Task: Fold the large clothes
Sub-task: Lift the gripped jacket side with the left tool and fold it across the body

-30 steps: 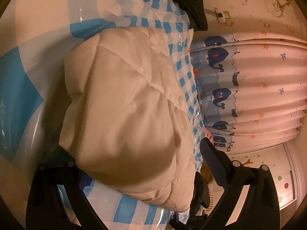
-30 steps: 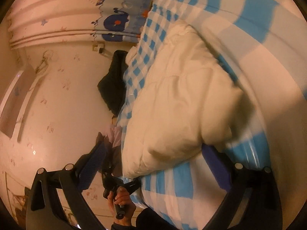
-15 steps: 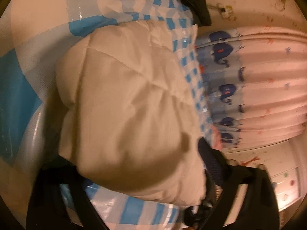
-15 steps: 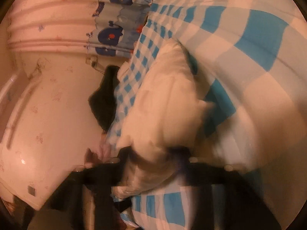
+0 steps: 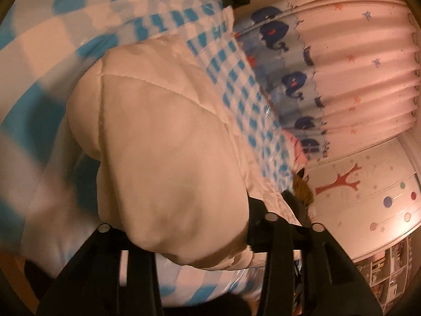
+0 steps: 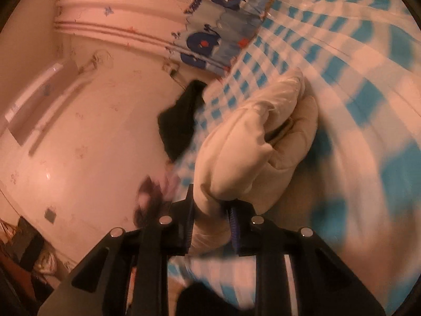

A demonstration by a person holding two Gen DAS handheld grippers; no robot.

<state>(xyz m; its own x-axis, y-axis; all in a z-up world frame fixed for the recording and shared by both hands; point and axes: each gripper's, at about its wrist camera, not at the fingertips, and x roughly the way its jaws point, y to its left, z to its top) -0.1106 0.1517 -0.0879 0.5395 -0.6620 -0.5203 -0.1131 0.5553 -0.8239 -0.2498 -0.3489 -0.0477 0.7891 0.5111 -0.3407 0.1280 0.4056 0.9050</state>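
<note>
A folded cream quilted jacket lies on a blue-and-white checked cover. In the left wrist view my left gripper has its jaws around the near edge of the thick bundle, which bulges between them. In the right wrist view my right gripper is shut on the near corner of the jacket, which is bunched and lifted off the checked cover. The fingertips are hidden in the fabric.
A whale-print curtain hangs past the far edge of the cover, also in the right wrist view. A dark garment hangs off the cover's edge by the pale wall. A decorated cabinet stands at right.
Both grippers moved in on the jacket and closed: the right one from wide open to gripping its corner, the left from open to clasping the bundle's edge. The jacket has bunched up and lifted.
</note>
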